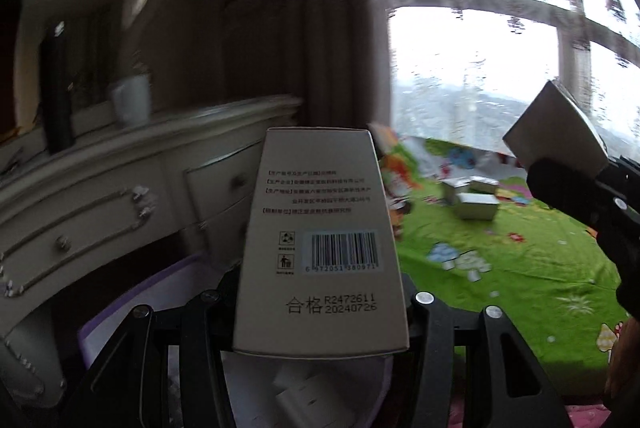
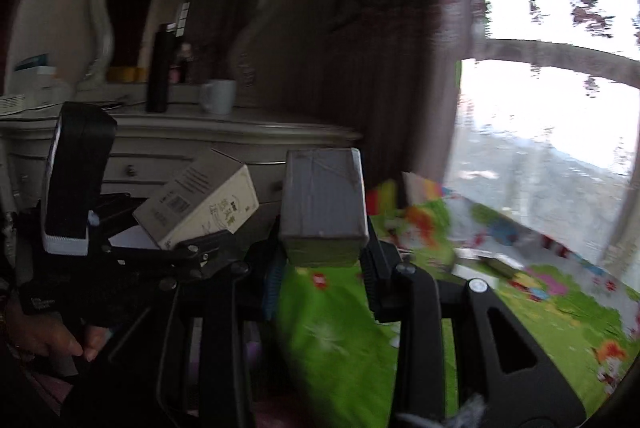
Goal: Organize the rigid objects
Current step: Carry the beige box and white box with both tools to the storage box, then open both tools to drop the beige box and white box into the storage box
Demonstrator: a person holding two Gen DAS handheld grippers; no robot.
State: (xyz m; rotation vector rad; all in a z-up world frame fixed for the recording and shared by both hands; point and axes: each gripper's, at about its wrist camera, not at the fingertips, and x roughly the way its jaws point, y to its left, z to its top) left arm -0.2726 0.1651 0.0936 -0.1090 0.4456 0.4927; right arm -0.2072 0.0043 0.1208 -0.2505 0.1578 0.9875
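A tall cream carton [image 1: 320,240] with a barcode stands upright between the fingers of my left gripper [image 1: 320,292], which is shut on it. The right wrist view shows the same carton [image 2: 200,200] tilted in that gripper, with a hand [image 2: 44,336] on the handle. My right gripper [image 2: 324,264] is shut on a small grey box [image 2: 324,204]; that box [image 1: 556,132] also shows at the right edge of the left wrist view. Several similar grey boxes [image 1: 472,196] lie on the green play mat [image 1: 520,268]. Both views are motion-blurred.
A pale dresser [image 1: 120,196] with drawers stands at left, carrying a black bottle [image 2: 160,68] and a white mug [image 2: 218,96] before a mirror [image 2: 132,12]. A dark curtain [image 1: 320,28] hangs beside a bright window [image 1: 480,48]. A purple-edged sheet [image 1: 140,308] lies below.
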